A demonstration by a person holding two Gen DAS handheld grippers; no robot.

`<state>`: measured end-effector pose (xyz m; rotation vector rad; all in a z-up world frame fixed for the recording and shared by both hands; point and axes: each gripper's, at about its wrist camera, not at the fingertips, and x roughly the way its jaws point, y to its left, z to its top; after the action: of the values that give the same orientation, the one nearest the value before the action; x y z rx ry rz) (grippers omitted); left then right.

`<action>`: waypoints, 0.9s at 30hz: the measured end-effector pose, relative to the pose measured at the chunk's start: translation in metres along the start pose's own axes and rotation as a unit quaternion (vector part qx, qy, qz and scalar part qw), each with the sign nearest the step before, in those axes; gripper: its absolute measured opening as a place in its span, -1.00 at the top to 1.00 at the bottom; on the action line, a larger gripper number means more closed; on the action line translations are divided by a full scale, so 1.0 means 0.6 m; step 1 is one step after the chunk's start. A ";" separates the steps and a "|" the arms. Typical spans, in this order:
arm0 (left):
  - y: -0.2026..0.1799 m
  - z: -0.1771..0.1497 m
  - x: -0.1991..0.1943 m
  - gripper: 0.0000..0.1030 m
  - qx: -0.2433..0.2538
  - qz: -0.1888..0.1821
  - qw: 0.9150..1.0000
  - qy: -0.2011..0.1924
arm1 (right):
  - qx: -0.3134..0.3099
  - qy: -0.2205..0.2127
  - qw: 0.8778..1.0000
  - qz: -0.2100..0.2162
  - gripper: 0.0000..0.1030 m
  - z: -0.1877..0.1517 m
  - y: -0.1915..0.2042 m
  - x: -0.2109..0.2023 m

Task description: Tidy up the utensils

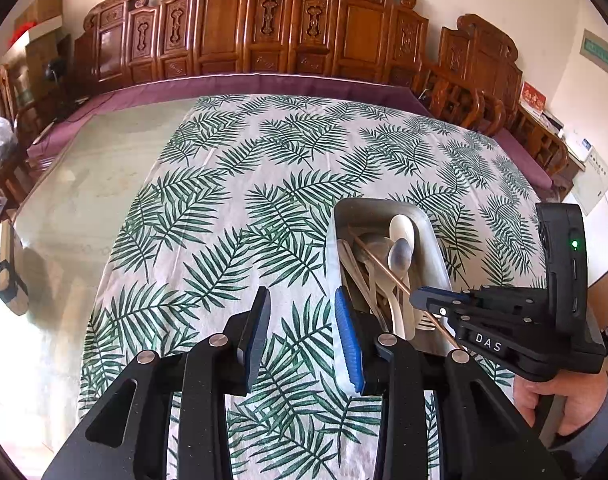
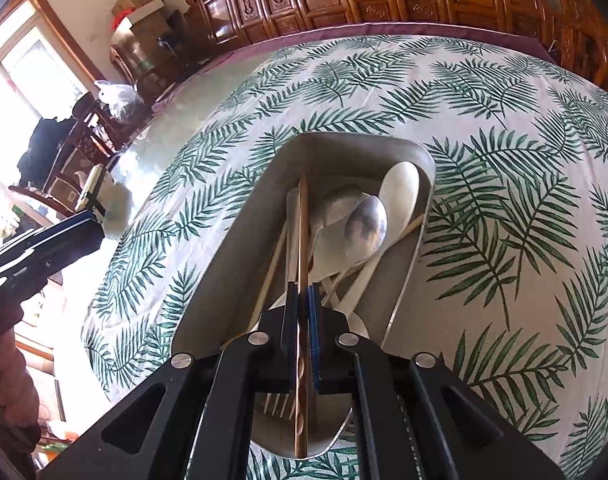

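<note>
A metal tray (image 2: 239,248) lies on the leaf-patterned cloth and holds a metal spoon (image 2: 364,228), a white spoon (image 2: 400,184), pale chopsticks and a fork. My right gripper (image 2: 303,294) is shut on a copper-coloured chopstick (image 2: 302,224) and holds it over the tray, pointing along its length. In the left wrist view the tray (image 1: 432,240) lies right of centre, with the right gripper (image 1: 420,298) and its chopstick (image 1: 384,270) above it. My left gripper (image 1: 301,320) is open and empty over the cloth, just left of the tray.
The leaf-patterned cloth (image 1: 263,200) covers most of a glass-topped table (image 1: 95,184). Carved wooden chairs (image 1: 263,24) line the far side. A small pale object (image 1: 7,268) sits at the table's left edge.
</note>
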<state>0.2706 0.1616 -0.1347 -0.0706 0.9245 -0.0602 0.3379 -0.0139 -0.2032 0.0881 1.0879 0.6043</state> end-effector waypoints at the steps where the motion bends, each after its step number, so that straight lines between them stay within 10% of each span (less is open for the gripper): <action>1: -0.001 0.000 -0.001 0.39 0.000 0.000 1.000 0.000 | 0.000 -0.001 1.000 0.000 0.88 0.002 0.001 0.001; 15: -0.012 -0.009 -0.044 0.21 -0.002 0.009 1.000 -0.016 | -0.031 -0.038 0.999 -0.007 0.81 -0.001 0.024 -0.059; 27: -0.084 -0.041 -0.126 -0.51 0.011 0.016 0.998 -0.052 | -0.059 -0.119 0.991 -0.035 0.81 -0.075 0.036 -0.249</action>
<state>0.2046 0.1165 -0.0850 -0.0384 0.8203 -0.0360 0.2425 -0.0808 -0.0969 0.0186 0.8193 0.5787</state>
